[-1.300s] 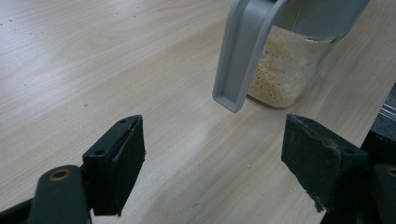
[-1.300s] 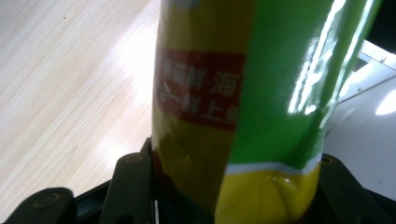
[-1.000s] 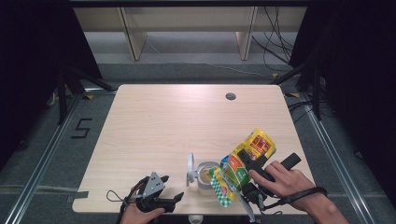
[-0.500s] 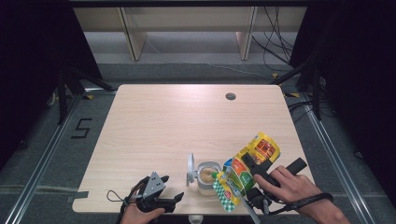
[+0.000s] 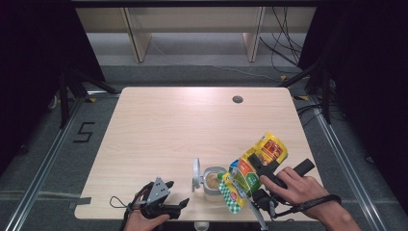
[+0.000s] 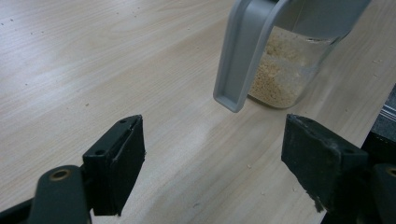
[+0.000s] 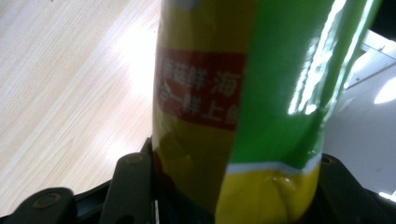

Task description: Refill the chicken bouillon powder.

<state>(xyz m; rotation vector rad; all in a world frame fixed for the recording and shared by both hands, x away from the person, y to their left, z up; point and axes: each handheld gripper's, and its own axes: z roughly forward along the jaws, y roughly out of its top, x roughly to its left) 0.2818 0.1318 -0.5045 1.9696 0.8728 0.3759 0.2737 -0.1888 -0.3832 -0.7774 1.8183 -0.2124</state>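
Holding the bag (image 5: 250,171) in your right gripper (image 5: 257,185), you have it tilted so its lower, checkered end hangs over the open jar (image 5: 211,180) near the front edge of the table (image 5: 183,125). In the right gripper view the two black jaws press against either side of the bag (image 7: 224,107), whose yellow, green and red foil stands between them, so that gripper is clamped on the bag. Your right hand (image 5: 293,185) wraps the handle just right of the bag, with a strap looped round the wrist.

The jar is clear, with a grey lid (image 5: 196,173) flipped up on its left side. In the left gripper view the jar (image 6: 285,70) holds pale, crumbly grains in its lower part, and the grey lid (image 6: 243,51) hangs down in front of it. The grains cannot be named from here.

Your left gripper (image 5: 166,204) lies low at the front edge of the table, left of the jar and apart from it, with your left hand (image 5: 144,220) behind it. Its jaws stand wide apart with bare wood between them, holding nothing. A grey three-cornered plate sits on top of it.

A small dark round hole (image 5: 237,99) shows in the far right part of the table.
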